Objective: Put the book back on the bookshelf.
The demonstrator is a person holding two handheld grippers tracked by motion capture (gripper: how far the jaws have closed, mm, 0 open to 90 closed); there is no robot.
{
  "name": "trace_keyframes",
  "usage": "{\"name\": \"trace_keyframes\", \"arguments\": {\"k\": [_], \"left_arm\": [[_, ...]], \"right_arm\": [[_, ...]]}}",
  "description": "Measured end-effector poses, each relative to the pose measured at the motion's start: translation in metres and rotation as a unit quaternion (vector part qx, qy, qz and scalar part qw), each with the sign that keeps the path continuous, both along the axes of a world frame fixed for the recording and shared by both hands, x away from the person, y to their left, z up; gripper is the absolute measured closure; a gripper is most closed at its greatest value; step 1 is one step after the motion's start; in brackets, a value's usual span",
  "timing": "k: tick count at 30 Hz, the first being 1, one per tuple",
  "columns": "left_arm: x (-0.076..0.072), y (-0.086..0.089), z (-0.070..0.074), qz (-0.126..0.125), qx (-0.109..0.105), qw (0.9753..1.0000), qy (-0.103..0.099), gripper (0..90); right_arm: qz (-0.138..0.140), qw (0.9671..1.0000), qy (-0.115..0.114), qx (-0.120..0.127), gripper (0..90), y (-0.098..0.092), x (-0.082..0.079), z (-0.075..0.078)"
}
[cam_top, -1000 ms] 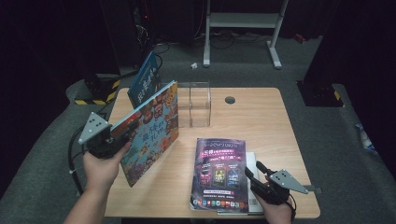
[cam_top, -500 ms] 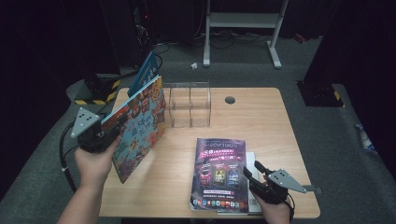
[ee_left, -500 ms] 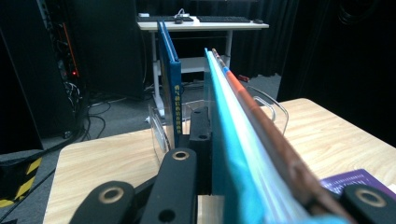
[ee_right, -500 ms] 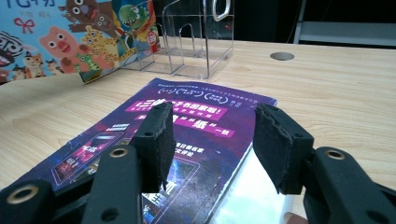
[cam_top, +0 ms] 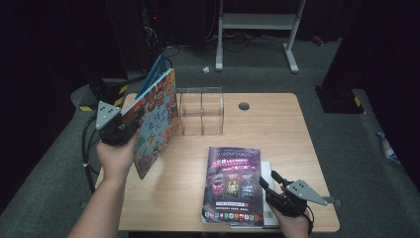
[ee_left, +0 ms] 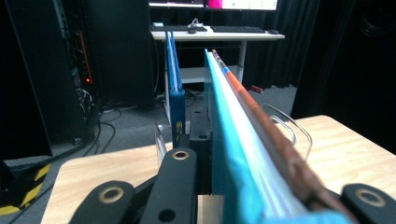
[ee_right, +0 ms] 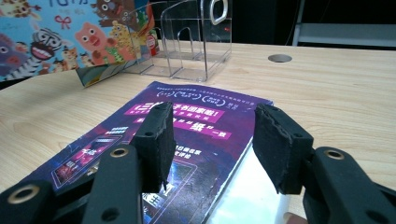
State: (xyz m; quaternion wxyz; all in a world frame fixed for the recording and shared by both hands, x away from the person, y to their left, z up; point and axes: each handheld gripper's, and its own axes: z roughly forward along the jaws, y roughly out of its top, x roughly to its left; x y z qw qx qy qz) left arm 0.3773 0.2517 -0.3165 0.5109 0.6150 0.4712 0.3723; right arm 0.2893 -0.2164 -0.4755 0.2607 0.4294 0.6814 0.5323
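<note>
Left gripper (cam_top: 130,125), left of frame centre in the high view, is clenched on the colourful picture book (cam_top: 154,121), held upright and tilted beside the clear acrylic rack (cam_top: 200,111). Right gripper (cam_top: 270,184), lower right, stands released over the purple magazine (cam_top: 233,186) lying flat on the table (cam_top: 277,129).

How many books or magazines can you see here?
3, maybe more. A colourful picture book held upright in the left gripper, a blue book standing behind it, and a purple magazine flat on the table, with something white partly hidden underneath.
</note>
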Motion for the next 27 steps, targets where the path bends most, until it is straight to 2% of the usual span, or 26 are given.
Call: {"name": "trace_keyframes", "arguments": {"k": [7,12,27], "left_arm": [[0.021,-0.009,-0.003,0.016,-0.002,0.9998,-0.011,81.3],[0.029,-0.015,-0.005,0.020,-0.004,0.9996,-0.019,81.3],[0.017,-0.023,-0.022,0.027,0.004,0.9994,-0.021,81.3]], "right_arm": [[-0.003,1.0000,-0.002,0.005,48.1,-0.004,-0.001,0.001],[-0.002,1.0000,-0.003,0.007,48.1,-0.004,-0.002,0.002],[0.000,1.0000,-0.004,0.008,48.3,-0.003,-0.003,0.002]]}}
